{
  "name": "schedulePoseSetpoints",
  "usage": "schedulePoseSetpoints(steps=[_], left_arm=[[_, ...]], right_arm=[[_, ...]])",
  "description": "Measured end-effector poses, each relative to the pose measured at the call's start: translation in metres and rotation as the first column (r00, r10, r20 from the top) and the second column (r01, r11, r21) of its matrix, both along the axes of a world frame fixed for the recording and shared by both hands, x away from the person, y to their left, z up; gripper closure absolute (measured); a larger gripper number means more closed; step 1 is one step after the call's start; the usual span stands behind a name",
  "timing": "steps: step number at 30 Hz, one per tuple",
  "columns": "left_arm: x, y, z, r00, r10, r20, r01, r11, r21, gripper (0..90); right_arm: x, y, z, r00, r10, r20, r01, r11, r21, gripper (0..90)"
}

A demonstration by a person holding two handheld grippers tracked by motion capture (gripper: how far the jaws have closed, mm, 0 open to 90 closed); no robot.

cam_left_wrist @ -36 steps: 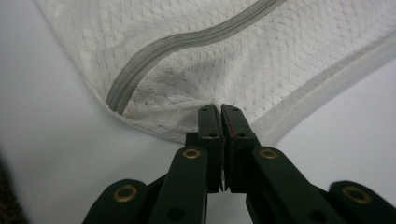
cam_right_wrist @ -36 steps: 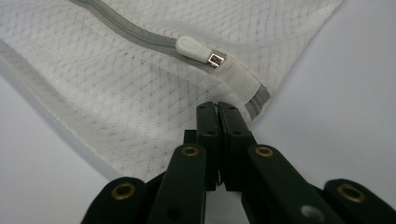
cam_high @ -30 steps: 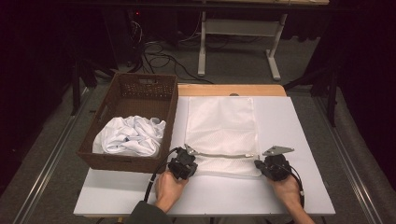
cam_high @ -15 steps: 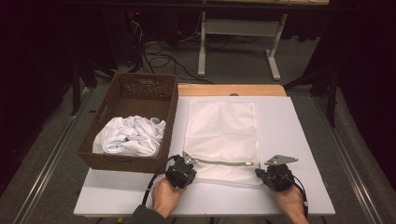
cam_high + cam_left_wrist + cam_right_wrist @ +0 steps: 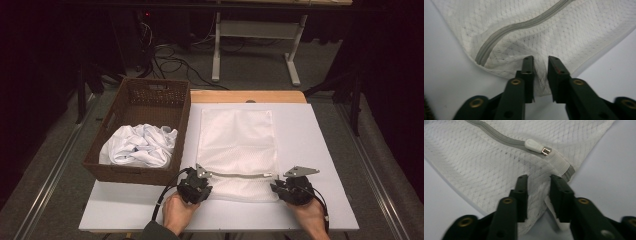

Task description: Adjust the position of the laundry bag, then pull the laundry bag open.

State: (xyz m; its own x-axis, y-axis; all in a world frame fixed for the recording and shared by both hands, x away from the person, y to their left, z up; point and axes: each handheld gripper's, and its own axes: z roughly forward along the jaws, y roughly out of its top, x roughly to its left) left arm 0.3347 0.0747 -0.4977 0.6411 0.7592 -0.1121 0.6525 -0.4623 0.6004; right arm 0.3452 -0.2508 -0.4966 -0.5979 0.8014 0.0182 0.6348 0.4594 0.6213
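No text, label, brand, number or sign can be read in any of the three views.
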Motion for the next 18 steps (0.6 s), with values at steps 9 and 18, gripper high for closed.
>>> schedulePoseSetpoints(steps=[9,18], left_arm=[[0.0,0.003,0.002,0.9998,0.008,0.02,-0.008,0.9993,-0.036,48.3],[0.002,0.002,0.003,0.9997,0.009,0.025,-0.008,0.9994,-0.034,43.7]], right_arm=[[-0.001,0.006,0.01,0.9966,-0.023,0.079,0.022,1.0,0.012,51.5],[0.008,-0.004,0.013,0.9971,-0.045,0.062,0.04,0.995,0.091,64.3]])
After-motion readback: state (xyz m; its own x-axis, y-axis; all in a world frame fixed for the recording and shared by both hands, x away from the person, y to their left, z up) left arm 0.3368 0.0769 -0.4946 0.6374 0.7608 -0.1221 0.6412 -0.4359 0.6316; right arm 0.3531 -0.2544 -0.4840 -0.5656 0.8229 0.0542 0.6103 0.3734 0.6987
